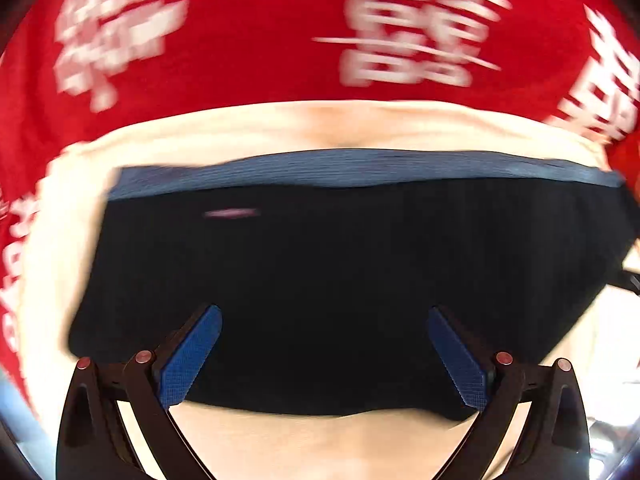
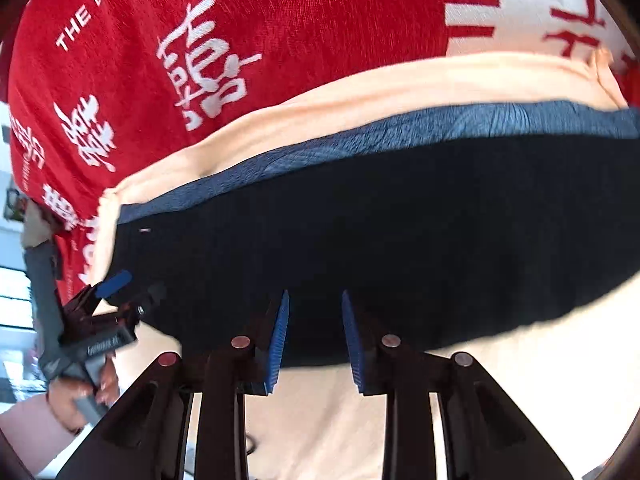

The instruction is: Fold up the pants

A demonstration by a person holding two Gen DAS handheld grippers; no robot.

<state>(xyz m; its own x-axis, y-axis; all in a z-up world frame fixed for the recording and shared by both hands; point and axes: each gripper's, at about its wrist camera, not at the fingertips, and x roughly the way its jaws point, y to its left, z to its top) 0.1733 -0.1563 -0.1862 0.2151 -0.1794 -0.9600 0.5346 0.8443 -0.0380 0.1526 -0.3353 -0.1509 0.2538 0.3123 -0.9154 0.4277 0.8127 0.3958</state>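
The dark navy pants (image 1: 340, 276) lie folded into a wide block on a cream cloth (image 1: 320, 128), with a lighter blue band (image 1: 352, 168) along the far edge. My left gripper (image 1: 324, 320) is wide open and empty, its blue pads (image 1: 188, 360) over the near edge of the pants. In the right wrist view the pants (image 2: 400, 232) fill the middle. My right gripper (image 2: 314, 312) is open with a narrow gap, empty, at the pants' near edge. The left gripper (image 2: 120, 288) shows at the pants' left corner, held by a hand.
A red cloth with white characters (image 1: 248, 40) covers the surface beyond the cream cloth (image 2: 360, 92). A white patch with red characters (image 2: 520, 8) lies at the far right. The person's hand (image 2: 80, 396) grips the left tool's handle at lower left.
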